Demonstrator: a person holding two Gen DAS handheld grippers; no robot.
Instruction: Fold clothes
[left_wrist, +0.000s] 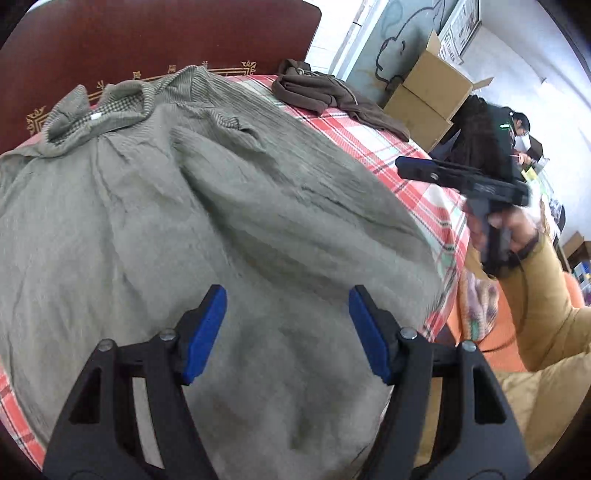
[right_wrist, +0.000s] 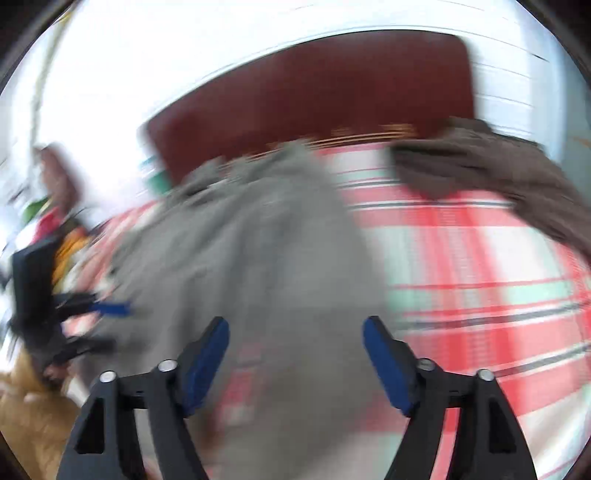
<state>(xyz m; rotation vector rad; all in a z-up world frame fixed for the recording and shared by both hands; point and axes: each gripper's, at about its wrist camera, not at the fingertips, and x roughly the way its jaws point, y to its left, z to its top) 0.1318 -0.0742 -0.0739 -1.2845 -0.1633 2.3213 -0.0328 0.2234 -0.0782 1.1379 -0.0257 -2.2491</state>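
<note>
A grey-green hooded top (left_wrist: 221, 206) lies spread over a bed with a red plaid sheet (left_wrist: 417, 177), its hood toward the headboard. My left gripper (left_wrist: 286, 295) hangs open over the top's lower half, with nothing between its blue pads. The right wrist view is motion-blurred. There my right gripper (right_wrist: 295, 325) stands open above the right edge of the hooded top (right_wrist: 258, 240) and the plaid sheet (right_wrist: 480, 277), also holding nothing. In the left wrist view a hand (left_wrist: 517, 229) in a mustard sleeve holds that right gripper off the bed's right side.
A brown garment (left_wrist: 332, 96) lies crumpled at the bed's far right corner. The dark red headboard (left_wrist: 147, 37) closes off the far end. Cardboard boxes (left_wrist: 424, 96) and a seated person (left_wrist: 517, 125) are beyond the bed's right side. Orange fabric (left_wrist: 480, 332) sits beside the bed.
</note>
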